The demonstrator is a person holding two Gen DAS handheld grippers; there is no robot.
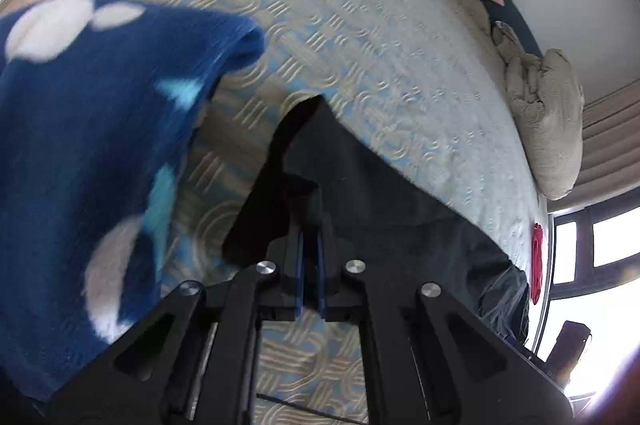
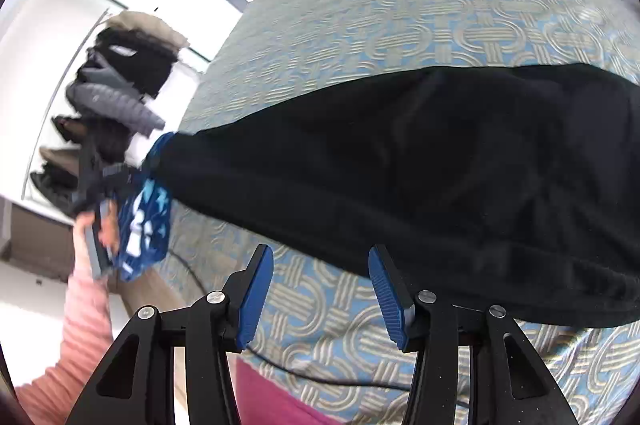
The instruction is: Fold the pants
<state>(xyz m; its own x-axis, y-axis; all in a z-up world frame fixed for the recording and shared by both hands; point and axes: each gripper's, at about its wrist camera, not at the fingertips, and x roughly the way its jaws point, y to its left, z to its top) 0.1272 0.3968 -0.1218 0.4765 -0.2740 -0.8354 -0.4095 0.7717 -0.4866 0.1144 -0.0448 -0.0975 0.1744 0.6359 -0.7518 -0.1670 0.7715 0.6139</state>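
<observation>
Left wrist view: left gripper (image 1: 310,225) angled steeply down, jaws pinched on a fold of the black pants (image 1: 400,209), which trail toward 3 o'clock across the patterned bedspread (image 1: 360,37). Blue spotted blanket (image 1: 80,145) at 9 o'clock.

Right wrist view: right gripper (image 2: 322,285) tilted down, jaws spread, nothing between them; pants just beyond at 1 o'clock. Hand (image 2: 100,229) in a pink sleeve (image 2: 80,313) at 8 o'clock.

Black two-finger grippers and a pink ribbed sleeve

Each gripper (image 2: 322,289) is built of black angular arms with cut-out slots, joined by round silver screws and tipped with ribbed blue pads (image 2: 256,299); a pink ribbed sleeve (image 2: 80,321) is worn.
</observation>
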